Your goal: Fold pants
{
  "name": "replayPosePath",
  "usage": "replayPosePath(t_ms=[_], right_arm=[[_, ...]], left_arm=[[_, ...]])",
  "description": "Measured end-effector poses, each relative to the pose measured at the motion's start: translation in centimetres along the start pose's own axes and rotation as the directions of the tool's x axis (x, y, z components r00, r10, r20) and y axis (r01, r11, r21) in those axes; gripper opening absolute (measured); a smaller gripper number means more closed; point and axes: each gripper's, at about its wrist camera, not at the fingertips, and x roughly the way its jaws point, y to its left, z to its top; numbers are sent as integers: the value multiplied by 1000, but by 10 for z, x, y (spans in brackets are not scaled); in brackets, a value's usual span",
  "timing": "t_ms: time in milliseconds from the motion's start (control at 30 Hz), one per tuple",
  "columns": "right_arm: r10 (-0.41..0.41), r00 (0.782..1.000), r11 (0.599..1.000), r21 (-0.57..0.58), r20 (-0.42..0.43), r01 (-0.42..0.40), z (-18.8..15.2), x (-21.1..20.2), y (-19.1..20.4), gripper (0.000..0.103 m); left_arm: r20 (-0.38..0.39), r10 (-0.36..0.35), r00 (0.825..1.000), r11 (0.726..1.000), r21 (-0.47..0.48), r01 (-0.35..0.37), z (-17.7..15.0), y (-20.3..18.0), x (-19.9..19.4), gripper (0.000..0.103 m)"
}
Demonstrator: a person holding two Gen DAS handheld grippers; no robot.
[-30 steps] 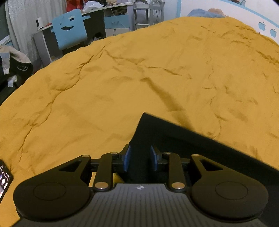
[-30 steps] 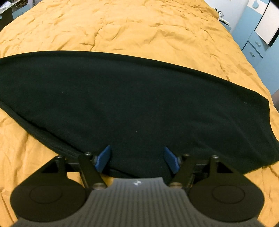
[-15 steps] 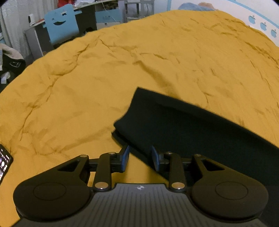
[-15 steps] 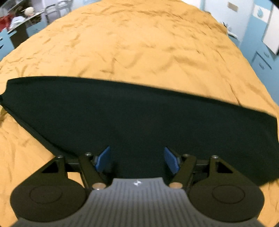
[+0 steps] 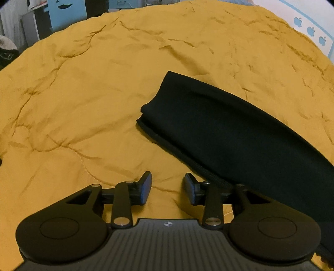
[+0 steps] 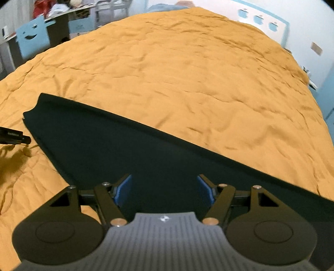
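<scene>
Now both hand-held grippers, left (image 5: 167, 188) and right (image 6: 165, 190), gape empty; your limp pants (image 5: 240, 133) need pinching at the end corners.

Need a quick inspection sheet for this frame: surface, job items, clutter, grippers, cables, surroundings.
Surface: mustard-yellow quilt, wrinkled, covering the bed.
Job's things: black pants lying folded into a long strip on the quilt, layered edges showing at the near end.
Clutter: nothing seen on the quilt besides the pants.
Grippers: left gripper open over bare quilt beside the pants, jaws have just been opening, nothing between them. Right gripper open wide above the pants, pads not pressing the cloth.
Cables: nothing seen.
Surroundings: blue chair with a smiling-face cutout and a cluttered desk past the bed; apple decals on the headboard end.
</scene>
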Motion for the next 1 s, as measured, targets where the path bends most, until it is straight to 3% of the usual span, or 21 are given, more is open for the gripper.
replayPosePath(t_ms=[167,367,500,600,700,800,1000], right_arm=[[11,1000,999,-51,-10,-11,18,19,36,64],[17,1000,991,-135,-11,-18,39,40,76,64],[95,995,974,-210,24,-88,56,57,99,64],[250,966,925,-311,69,-218,73,74,115,63],[349,931,859,-435,107,-271,94,92,131,59],[415,905,802,-507,93,-316,114,110,152,59],[477,879,743,-533,-2,-405,136,147,189,58]], left_arm=[[5,-34,999,992,-125,34,2,9,4,50],[41,-64,997,974,-213,71,8,12,5,50],[79,-101,992,962,-248,118,8,18,9,50],[121,-148,982,944,-278,177,4,29,16,50],[161,-191,968,916,-325,235,4,39,19,50],[188,-197,962,891,-374,256,11,48,18,50],[254,-253,933,830,-438,344,10,61,12,50]])
